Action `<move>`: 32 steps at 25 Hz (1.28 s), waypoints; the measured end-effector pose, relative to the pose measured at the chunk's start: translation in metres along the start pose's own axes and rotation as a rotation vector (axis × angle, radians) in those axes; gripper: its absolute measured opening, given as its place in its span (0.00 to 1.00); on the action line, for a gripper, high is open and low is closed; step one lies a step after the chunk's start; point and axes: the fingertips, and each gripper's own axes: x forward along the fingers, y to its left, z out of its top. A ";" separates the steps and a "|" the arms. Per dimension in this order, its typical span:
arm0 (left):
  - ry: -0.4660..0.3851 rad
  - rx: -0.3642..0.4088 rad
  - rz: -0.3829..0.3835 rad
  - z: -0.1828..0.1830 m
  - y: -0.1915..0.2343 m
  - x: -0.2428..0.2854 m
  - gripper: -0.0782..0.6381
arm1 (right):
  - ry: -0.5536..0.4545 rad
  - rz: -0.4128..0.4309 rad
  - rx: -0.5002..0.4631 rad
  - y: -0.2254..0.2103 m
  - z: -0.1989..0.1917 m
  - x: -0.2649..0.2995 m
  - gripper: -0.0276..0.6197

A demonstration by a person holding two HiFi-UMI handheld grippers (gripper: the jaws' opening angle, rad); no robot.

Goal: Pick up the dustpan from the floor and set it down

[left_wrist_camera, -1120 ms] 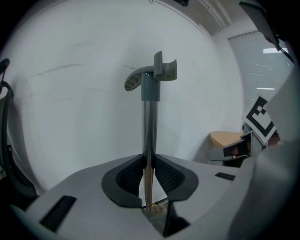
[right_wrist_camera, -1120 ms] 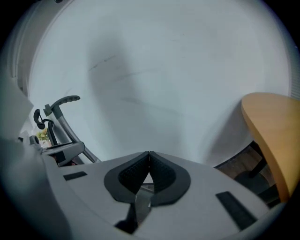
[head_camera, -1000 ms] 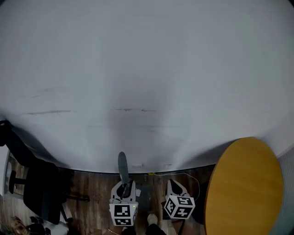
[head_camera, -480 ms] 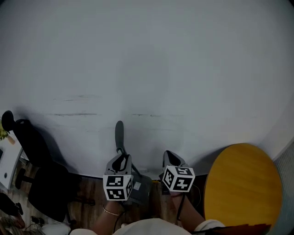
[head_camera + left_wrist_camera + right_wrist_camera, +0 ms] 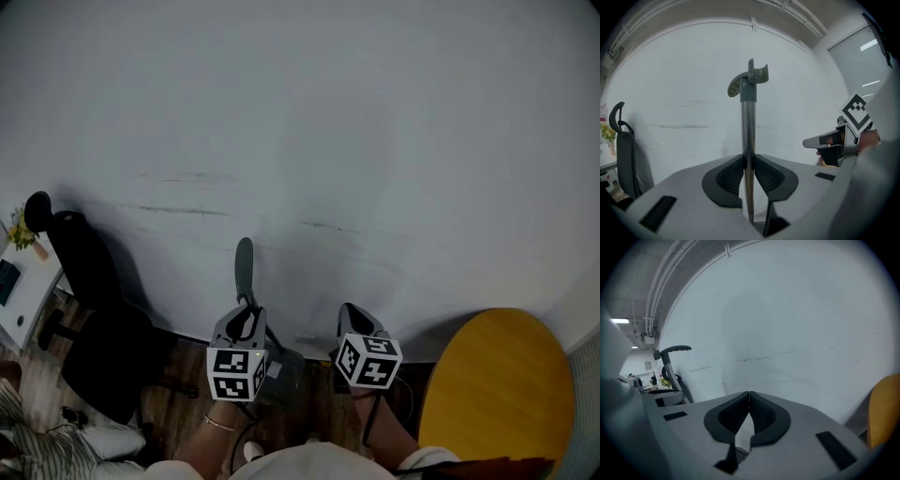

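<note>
The dustpan has a long metal handle (image 5: pixel 748 136) with a grey clip (image 5: pixel 751 78) on top. The handle stands upright between the jaws of my left gripper (image 5: pixel 748 164), which is shut on it. In the head view the handle (image 5: pixel 245 267) sticks up past the left gripper (image 5: pixel 246 317), and the grey pan (image 5: pixel 286 375) hangs below it, off the wooden floor. My right gripper (image 5: pixel 352 317) is held beside it, a little to the right. Its jaws (image 5: pixel 749 400) are shut with nothing between them.
A pale wall fills most of each view. A black office chair (image 5: pixel 94 309) and a white desk (image 5: pixel 19 291) stand at the left. A round yellow table (image 5: pixel 497 384) is at the right, close to the right gripper. The person's arms and legs show at the bottom.
Both grippers have risen from near the floor to in front of the wall. The dustpan came up with the left gripper, its handle still clamped.
</note>
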 end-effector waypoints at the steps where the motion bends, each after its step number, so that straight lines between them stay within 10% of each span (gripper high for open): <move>1: 0.005 -0.003 0.010 -0.003 0.004 -0.003 0.23 | 0.009 0.009 -0.006 0.003 -0.002 0.001 0.09; 14: 0.030 0.001 0.229 -0.045 0.076 -0.046 0.23 | 0.130 0.173 -0.064 0.057 -0.056 0.039 0.09; 32: 0.019 -0.027 0.126 -0.062 0.196 -0.057 0.23 | 0.107 0.055 -0.074 0.164 -0.071 0.093 0.09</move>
